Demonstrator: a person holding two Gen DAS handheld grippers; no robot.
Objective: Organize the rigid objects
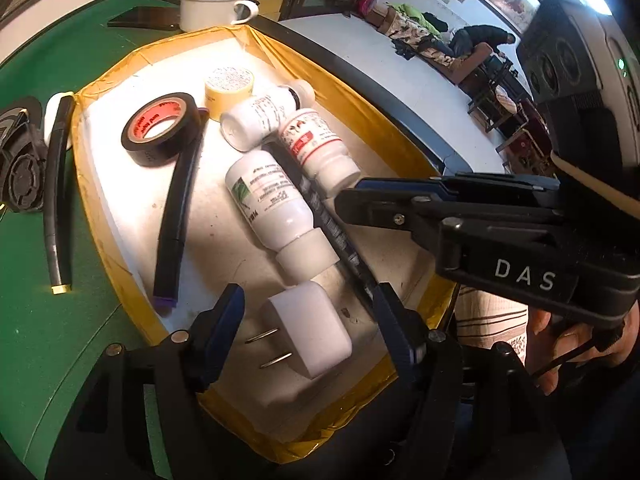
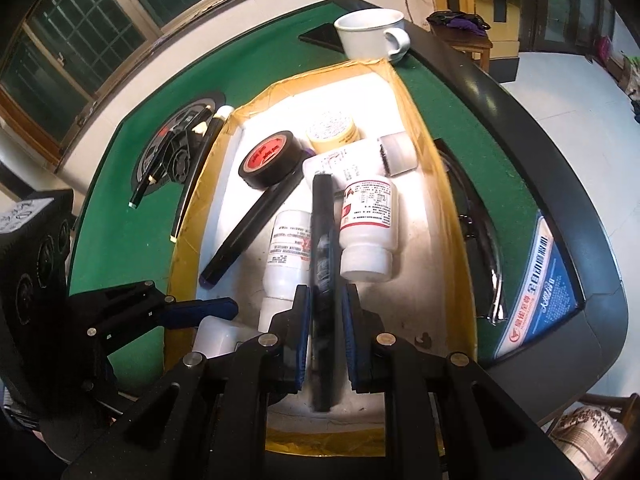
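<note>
A yellow-edged white tray [image 1: 104,184] [image 2: 432,184] holds a black tape roll [image 1: 160,128] [image 2: 272,160], a yellow tape roll [image 1: 230,88] [image 2: 332,132], three white bottles [image 1: 272,200] [image 2: 368,224], a black marker with a purple end [image 1: 176,224] [image 2: 248,232] and a white plug adapter [image 1: 308,328]. My left gripper [image 1: 308,320] is open with its jaws on either side of the adapter. My right gripper [image 2: 326,320] [image 1: 352,200] has a black pen [image 2: 322,280] [image 1: 340,236] between its jaws, lying between two bottles; a small gap shows on each side of the pen.
The tray lies on a green felt table [image 1: 40,340] [image 2: 132,208]. A white mug [image 1: 212,4] [image 2: 372,32] stands behind the tray. A black pen with a gold tip [image 1: 60,184] and other pens [image 2: 172,160] lie left of the tray on a round black insert.
</note>
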